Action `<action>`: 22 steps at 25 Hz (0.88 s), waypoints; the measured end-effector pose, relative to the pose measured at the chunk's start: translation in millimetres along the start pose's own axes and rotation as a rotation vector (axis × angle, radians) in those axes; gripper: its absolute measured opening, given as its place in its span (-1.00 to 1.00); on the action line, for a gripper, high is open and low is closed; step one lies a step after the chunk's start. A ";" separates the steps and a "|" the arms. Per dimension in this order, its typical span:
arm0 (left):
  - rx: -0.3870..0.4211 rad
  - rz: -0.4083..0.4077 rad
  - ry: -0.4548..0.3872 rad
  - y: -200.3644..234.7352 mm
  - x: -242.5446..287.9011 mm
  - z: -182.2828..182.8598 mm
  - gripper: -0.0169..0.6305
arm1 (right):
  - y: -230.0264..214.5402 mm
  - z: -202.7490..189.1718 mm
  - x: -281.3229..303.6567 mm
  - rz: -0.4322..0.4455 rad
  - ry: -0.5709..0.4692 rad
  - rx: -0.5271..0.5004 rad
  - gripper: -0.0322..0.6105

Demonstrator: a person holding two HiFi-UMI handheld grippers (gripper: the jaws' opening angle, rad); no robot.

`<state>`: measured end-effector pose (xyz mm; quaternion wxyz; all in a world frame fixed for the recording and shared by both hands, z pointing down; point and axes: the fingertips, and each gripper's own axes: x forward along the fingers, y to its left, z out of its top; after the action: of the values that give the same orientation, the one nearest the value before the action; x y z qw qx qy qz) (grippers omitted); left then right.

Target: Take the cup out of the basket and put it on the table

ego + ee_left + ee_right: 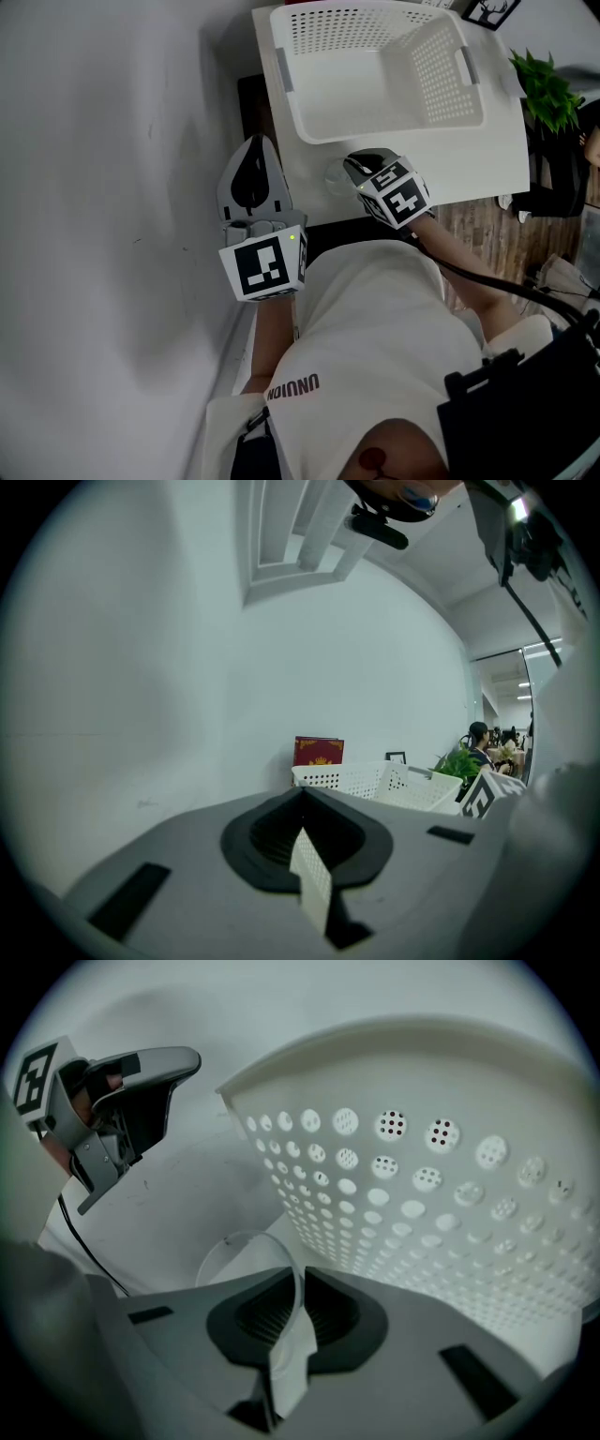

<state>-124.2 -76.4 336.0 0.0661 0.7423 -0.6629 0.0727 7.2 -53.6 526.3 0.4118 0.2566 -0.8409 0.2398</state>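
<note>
A clear cup (pixel 337 176) is pinched by its rim between the jaws of the right hand-held gripper (pixel 367 167). The cup is held outside the white perforated basket (pixel 441 70), just beside its near wall, at the near edge of the white surface (pixel 492 159). Whether it touches the surface cannot be told. The left hand-held gripper (pixel 253 173) is held to the left of the surface, by the grey wall (pixel 103 141), its jaws pressed together. A green plant (pixel 546 89) is seen at far right.

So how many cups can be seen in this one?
1: a clear plastic cup, its rim pinched in the right gripper, beside the white perforated basket over the white table. The basket looks empty.
</note>
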 end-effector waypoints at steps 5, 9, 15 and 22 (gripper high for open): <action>0.000 0.003 0.003 0.4 1.2 -0.5 -0.91 | -2.6 -3.3 3.0 -0.002 0.018 0.000 -0.78; -0.002 0.004 0.007 0.4 2.3 -1.6 -0.91 | -3.8 -6.4 5.7 -0.003 0.031 0.001 -0.78; -0.001 0.008 0.009 2.5 1.7 -1.3 -0.91 | -4.2 -8.2 7.6 -0.006 0.046 -0.002 -0.78; -0.001 0.007 0.007 2.5 1.4 -1.5 -0.91 | -4.0 -10.4 9.9 -0.003 0.058 -0.008 -0.77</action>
<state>-126.5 -77.8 337.7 0.0686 0.7395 -0.6654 0.0750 10.4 -52.5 540.9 0.4375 0.2491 -0.8291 0.2430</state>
